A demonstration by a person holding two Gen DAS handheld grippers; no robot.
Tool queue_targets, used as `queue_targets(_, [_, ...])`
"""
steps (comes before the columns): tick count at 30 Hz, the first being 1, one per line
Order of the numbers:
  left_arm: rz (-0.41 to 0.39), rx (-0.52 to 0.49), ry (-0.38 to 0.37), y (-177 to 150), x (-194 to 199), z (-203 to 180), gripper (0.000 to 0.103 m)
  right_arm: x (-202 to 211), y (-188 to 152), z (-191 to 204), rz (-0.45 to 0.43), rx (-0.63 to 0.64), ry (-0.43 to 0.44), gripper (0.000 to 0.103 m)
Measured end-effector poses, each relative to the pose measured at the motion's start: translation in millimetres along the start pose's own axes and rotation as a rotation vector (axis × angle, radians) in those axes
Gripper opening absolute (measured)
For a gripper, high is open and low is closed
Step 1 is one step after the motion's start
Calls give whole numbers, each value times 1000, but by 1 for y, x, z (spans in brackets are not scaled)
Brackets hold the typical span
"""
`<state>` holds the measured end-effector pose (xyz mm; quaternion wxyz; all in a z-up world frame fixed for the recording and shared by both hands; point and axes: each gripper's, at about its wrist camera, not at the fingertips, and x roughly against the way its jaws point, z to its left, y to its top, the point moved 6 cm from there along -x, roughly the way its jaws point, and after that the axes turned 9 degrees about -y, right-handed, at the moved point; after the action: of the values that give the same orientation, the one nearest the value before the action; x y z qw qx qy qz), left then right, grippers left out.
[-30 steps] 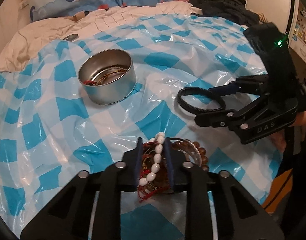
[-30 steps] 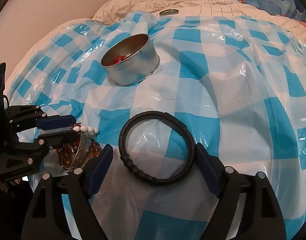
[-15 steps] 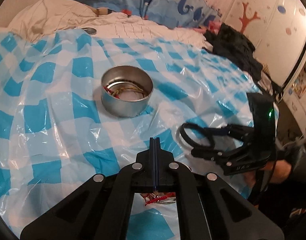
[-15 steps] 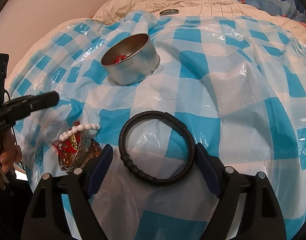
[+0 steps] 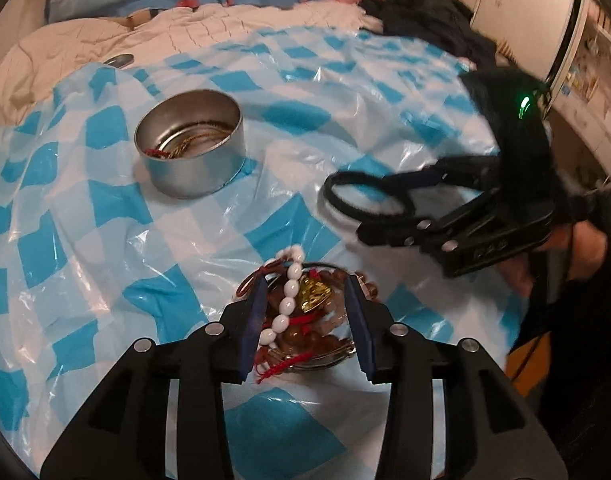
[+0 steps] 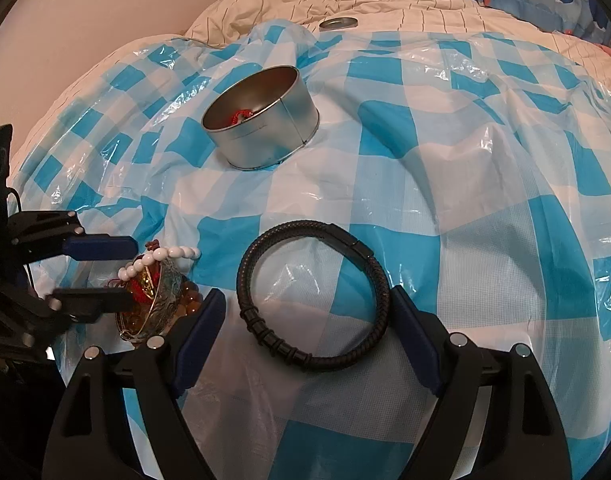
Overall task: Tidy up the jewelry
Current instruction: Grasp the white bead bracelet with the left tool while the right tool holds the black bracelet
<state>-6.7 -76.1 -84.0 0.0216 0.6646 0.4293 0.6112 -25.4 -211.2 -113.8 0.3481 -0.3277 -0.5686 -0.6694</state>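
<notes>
1. The left gripper [image 5: 305, 312] is seen with its blue-padded fingers [image 5: 254, 312] spread apart on either side of a heap of jewelry [image 5: 305, 316]; nothing is pinched yet, and the pads appear to stand just clear of the heap, though contact on the near side cannot be told.
2. The heap is made up of a white bead strand [image 5: 286, 300], brown beads, a gold charm [image 5: 314, 291], red cord and an engraved metal bangle [image 6: 165, 296]. It is judged that the jaws are set wide so that the whole tangle can be straddled before closing.
3. The right gripper [image 6: 307, 320] is likewise held open, its fingers [image 6: 197, 332] flanking a black braided bracelet [image 6: 311, 292] that lies flat on the sheet. The far pad stands at the bracelet's rim; whether it touches cannot be told.
4. Both grippers are thus placed in a pre-grasp stance, each over its own piece, the two pieces lying just beside one another.
5. Farther out, a round metal tin [image 5: 189, 146] stands upright on the blue checked plastic sheet [image 6: 465, 160], well apart from both pieces. Some red cord and gold-toned items are already seen inside, so the tin is taken as the collecting place.
6. A small round metal lid [image 6: 338, 23] lies beyond on the cream bedding [image 6: 265, 8].
</notes>
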Motion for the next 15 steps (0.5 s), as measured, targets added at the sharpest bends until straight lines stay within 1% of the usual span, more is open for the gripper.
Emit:
queue_targets(1, [14,6,11,-2,-3,3,32,0,0,0,0,0,0,80])
queue_targets(4, [30,24,53,-5,-3,11,7,0,0,0,1,0,0,80])
queue_targets(7, [7,52,55,-3,4,18,6,0,0,0,0,0,0,80])
queue_targets(12, [-95,112,15,7,29,26,6,0,0,0,-1,-3,3,80])
queue_targets(15, [-162,167,-7,13,44,35,6,0,0,0,-2,-11,12,79])
